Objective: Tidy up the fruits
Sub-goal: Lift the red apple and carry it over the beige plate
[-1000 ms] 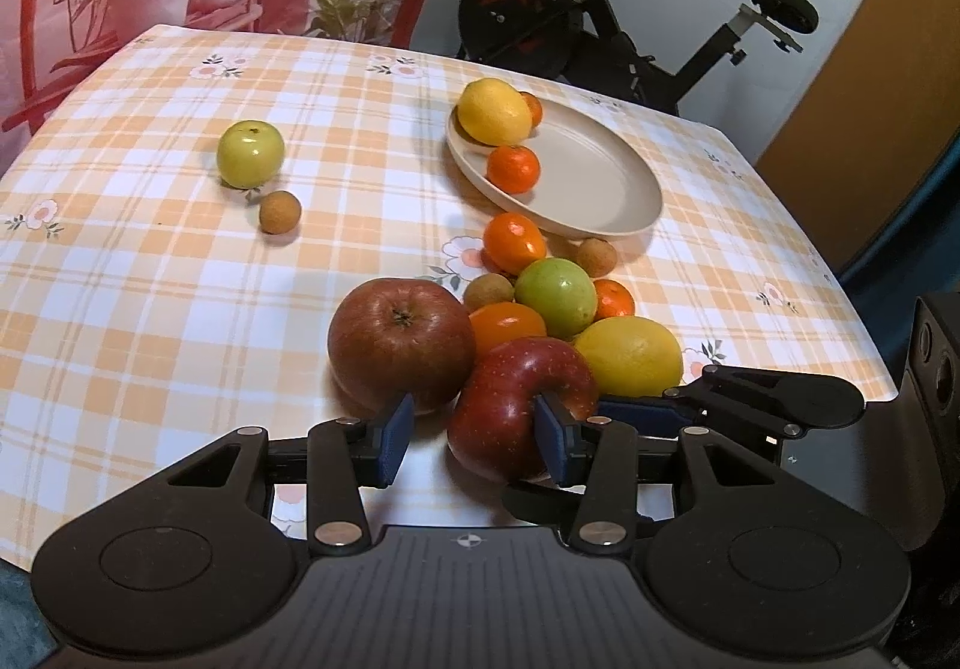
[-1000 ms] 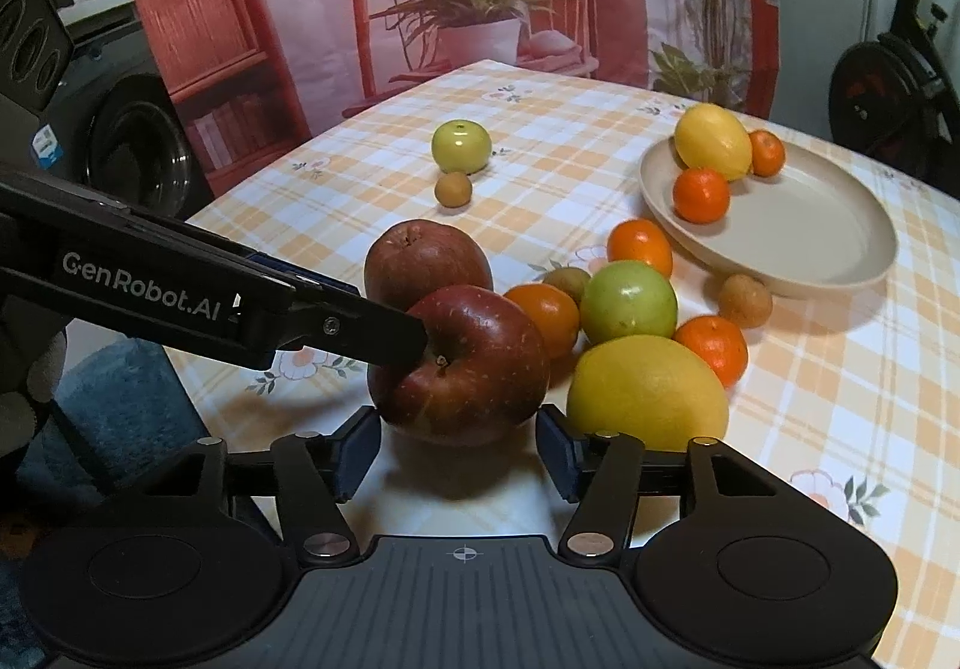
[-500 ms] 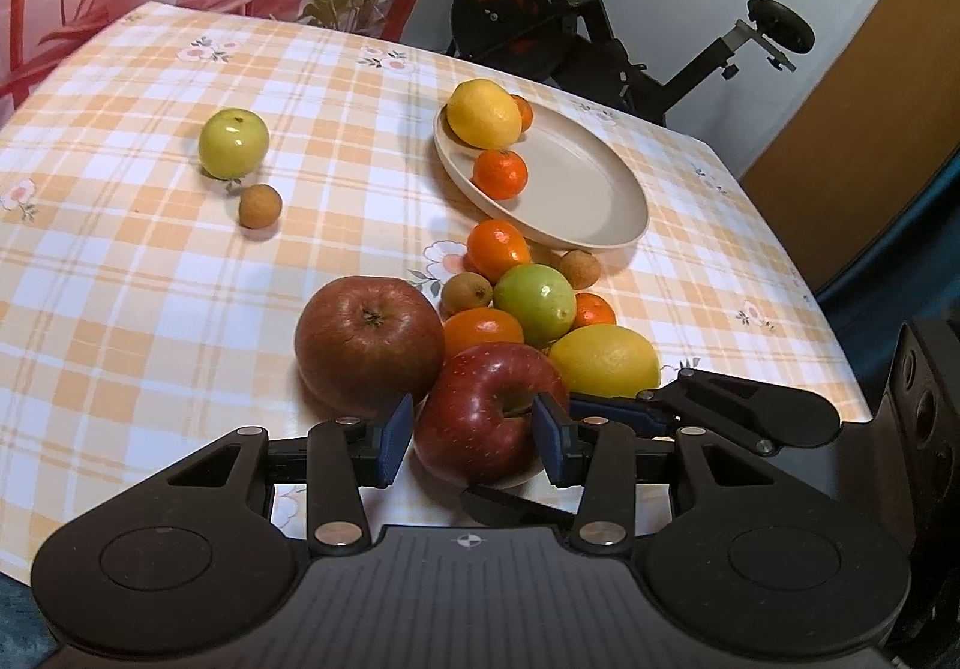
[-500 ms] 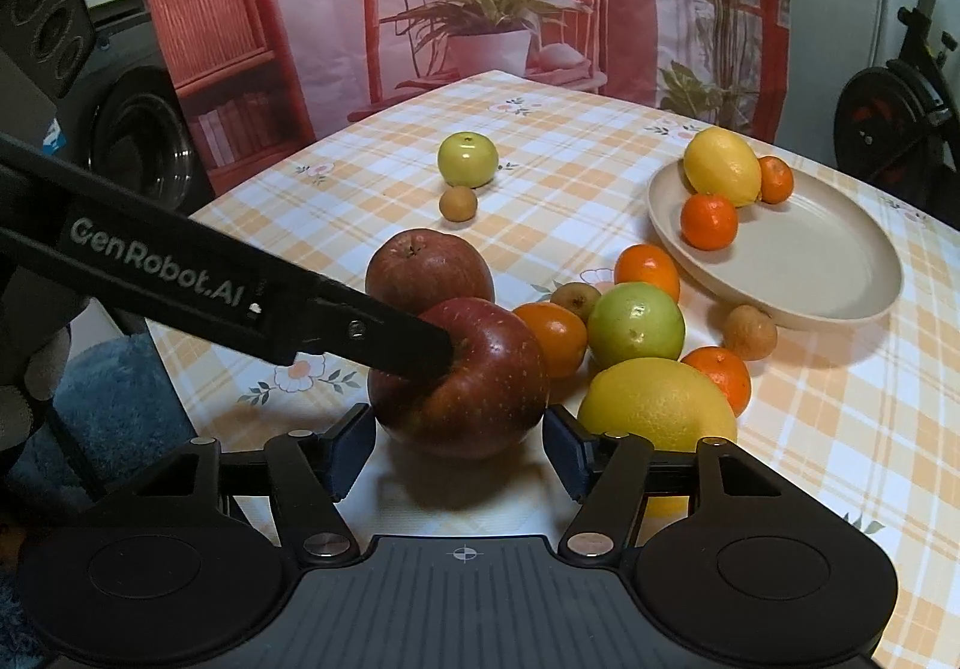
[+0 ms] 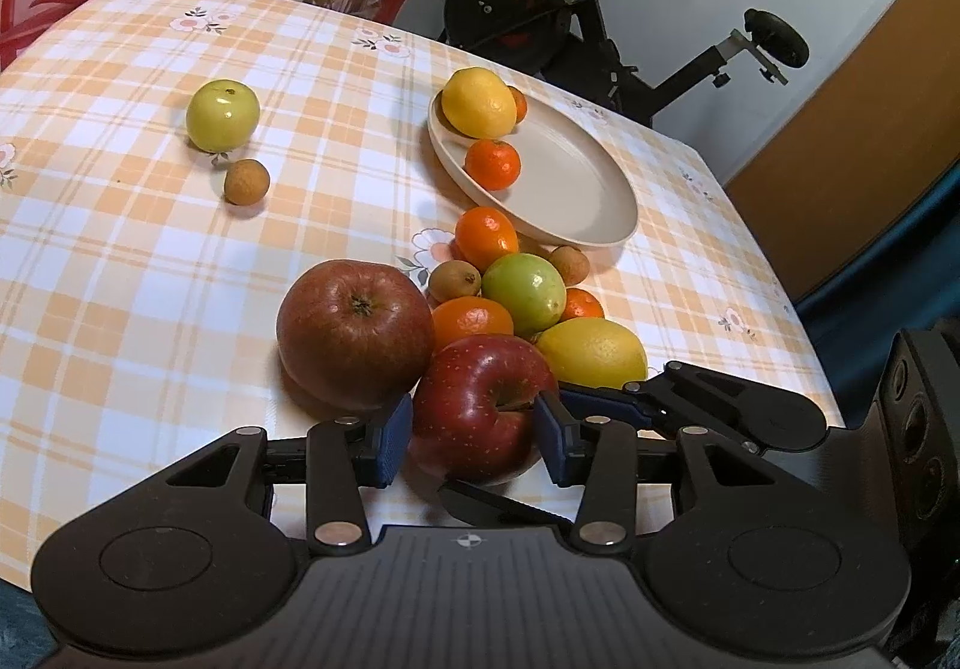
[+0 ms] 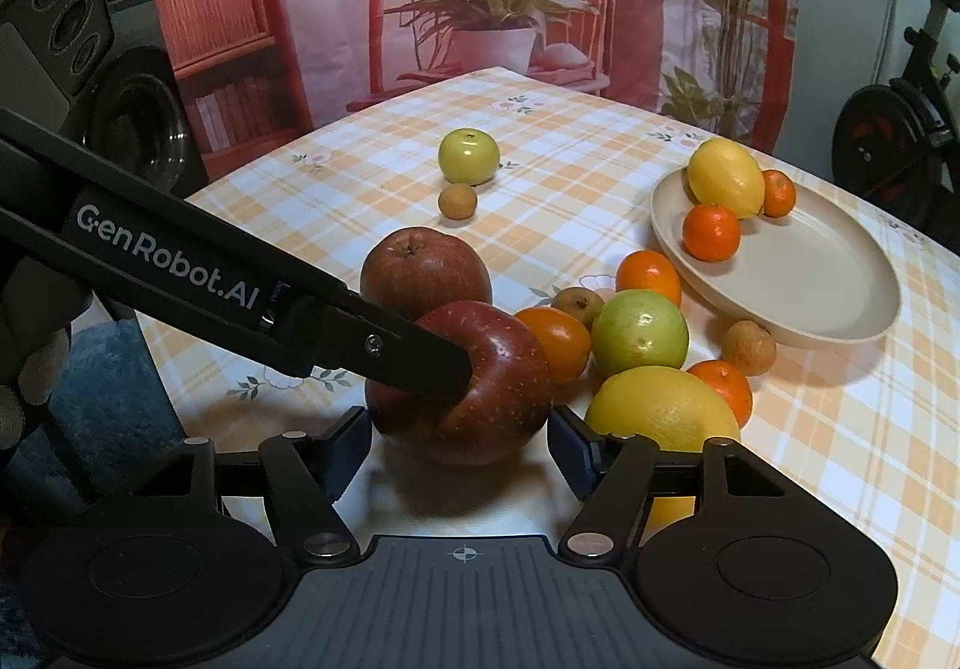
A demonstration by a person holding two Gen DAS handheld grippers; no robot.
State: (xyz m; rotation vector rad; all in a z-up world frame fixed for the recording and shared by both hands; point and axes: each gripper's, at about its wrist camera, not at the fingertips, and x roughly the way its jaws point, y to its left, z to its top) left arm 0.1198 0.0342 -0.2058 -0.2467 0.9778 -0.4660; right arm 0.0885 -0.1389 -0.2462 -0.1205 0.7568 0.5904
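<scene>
Your right gripper (image 6: pixel 459 444) is opening off the red apple (image 5: pixel 483 408) at lower centre; your left gripper (image 5: pixel 474 438) now clamps it alone

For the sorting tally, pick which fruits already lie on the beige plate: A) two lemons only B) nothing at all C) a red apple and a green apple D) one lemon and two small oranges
D: the beige plate holds one lemon and two small oranges; every apple is on the tablecloth.

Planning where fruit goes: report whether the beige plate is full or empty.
Mostly empty: the beige oval plate holds one yellow lemon and two small orange tangerines at one end.
</scene>
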